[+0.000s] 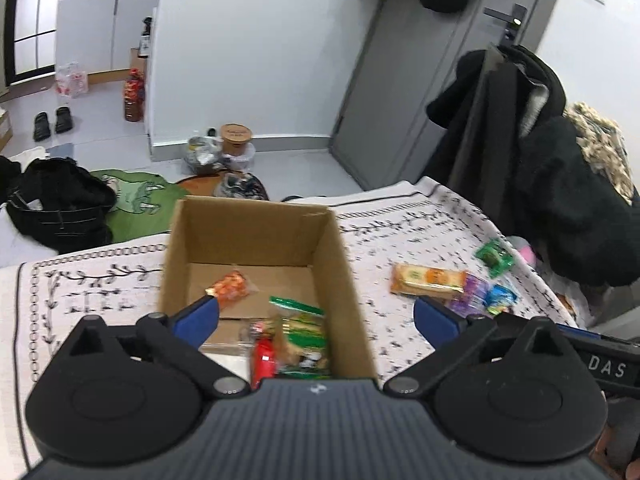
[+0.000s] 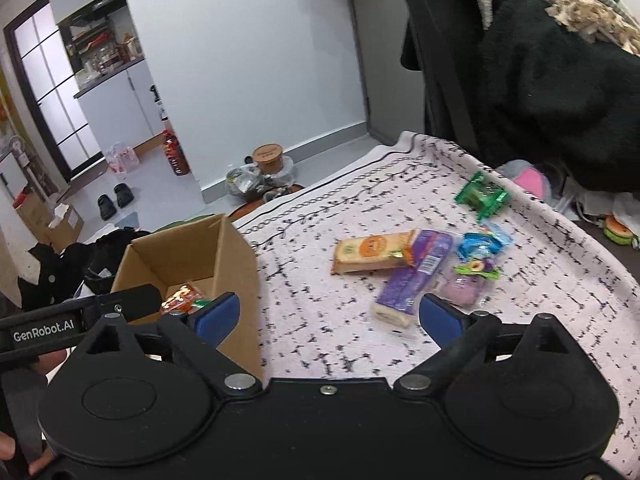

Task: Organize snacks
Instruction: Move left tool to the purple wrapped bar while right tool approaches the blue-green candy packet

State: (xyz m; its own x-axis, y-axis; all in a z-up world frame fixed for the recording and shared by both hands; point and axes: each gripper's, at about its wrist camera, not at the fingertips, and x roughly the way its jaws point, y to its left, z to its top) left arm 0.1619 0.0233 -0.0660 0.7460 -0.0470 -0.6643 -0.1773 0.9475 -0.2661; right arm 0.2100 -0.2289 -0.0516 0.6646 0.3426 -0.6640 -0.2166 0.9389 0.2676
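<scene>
An open cardboard box stands on the patterned cloth. In it lie an orange packet, a green packet and a red packet. My left gripper is open and empty above the box. To the right of the box lie an orange-yellow bar, a purple bar, a blue packet, a pale purple packet and a green packet. My right gripper is open and empty, above the cloth just short of the purple bar. The box also shows in the right wrist view.
The patterned cloth covers the table. Dark coats hang at the table's far right edge. Bags, jars and a green mat lie on the floor beyond the box. A grey door is behind.
</scene>
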